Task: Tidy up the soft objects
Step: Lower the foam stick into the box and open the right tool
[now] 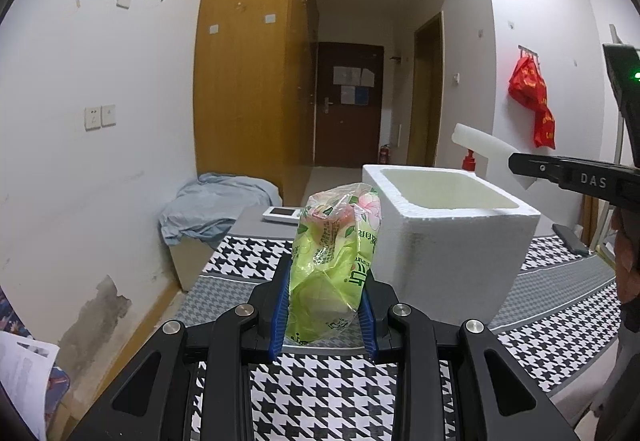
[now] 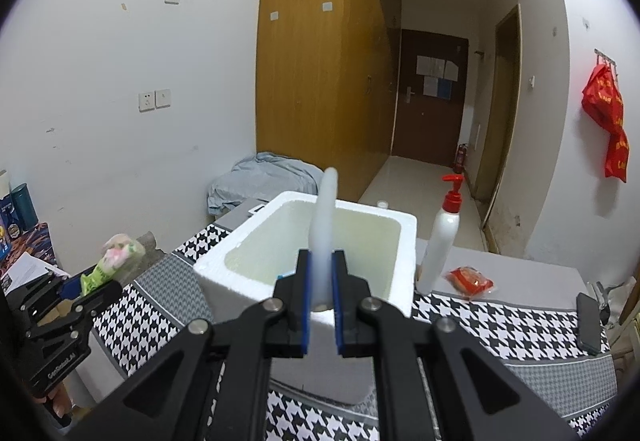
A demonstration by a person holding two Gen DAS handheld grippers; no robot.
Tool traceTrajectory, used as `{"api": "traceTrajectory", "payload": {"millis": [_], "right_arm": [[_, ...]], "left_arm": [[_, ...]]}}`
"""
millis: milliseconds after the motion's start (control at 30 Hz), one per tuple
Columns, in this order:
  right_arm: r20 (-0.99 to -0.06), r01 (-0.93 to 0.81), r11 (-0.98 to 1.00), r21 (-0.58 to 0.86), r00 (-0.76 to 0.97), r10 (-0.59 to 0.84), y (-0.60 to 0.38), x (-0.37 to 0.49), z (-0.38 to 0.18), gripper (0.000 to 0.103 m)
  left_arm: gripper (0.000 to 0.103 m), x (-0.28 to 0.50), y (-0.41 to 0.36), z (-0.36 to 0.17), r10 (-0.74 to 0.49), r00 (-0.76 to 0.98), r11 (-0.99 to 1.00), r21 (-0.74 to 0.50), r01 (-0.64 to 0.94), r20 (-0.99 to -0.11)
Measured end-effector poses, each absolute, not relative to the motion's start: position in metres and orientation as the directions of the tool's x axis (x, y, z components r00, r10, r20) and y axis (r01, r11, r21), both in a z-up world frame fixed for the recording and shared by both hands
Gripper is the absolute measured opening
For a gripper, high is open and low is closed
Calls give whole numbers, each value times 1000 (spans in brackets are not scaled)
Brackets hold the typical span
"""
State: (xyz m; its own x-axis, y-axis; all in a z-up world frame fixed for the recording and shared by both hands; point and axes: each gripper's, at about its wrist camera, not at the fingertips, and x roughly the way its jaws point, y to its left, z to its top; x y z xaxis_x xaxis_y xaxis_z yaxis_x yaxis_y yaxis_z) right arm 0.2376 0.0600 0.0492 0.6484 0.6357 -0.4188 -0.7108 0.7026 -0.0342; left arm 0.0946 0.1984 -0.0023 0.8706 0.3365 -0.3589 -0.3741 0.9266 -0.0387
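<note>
Two hand-held grippers over a bench (image 2: 500, 325) covered in a houndstooth cloth. The left gripper (image 1: 325, 307) has its blue-padded fingers (image 1: 280, 305) closed partway on a soft green plastic-wrapped pack (image 1: 334, 261), which stands upright between them, long axis pointing away from the camera and up. The right gripper (image 2: 321, 295) has its fingers pinched nearly together on a thin white foam strip (image 2: 323, 237), held edge-on and upright. The open white foam box (image 2: 320, 237) sits on the bench directly ahead of the right gripper, its mouth just beyond and below the strip. From the left gripper the box (image 1: 444, 229) lies ahead and to the right. The right hand thus appears nearer to a drop. Beside the box stand a pump bottle (image 2: 440, 241) and a red packet (image 2: 470, 279).
</note>
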Motion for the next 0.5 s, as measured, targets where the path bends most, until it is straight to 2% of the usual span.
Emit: {"api": "traceTrajectory", "payload": {"millis": [500], "right_arm": [[-460, -706, 707, -29, 638, 618, 84, 265, 43, 12]], "left_arm": [[32, 101, 213, -5, 351, 858, 917, -49, -396, -375]]}}
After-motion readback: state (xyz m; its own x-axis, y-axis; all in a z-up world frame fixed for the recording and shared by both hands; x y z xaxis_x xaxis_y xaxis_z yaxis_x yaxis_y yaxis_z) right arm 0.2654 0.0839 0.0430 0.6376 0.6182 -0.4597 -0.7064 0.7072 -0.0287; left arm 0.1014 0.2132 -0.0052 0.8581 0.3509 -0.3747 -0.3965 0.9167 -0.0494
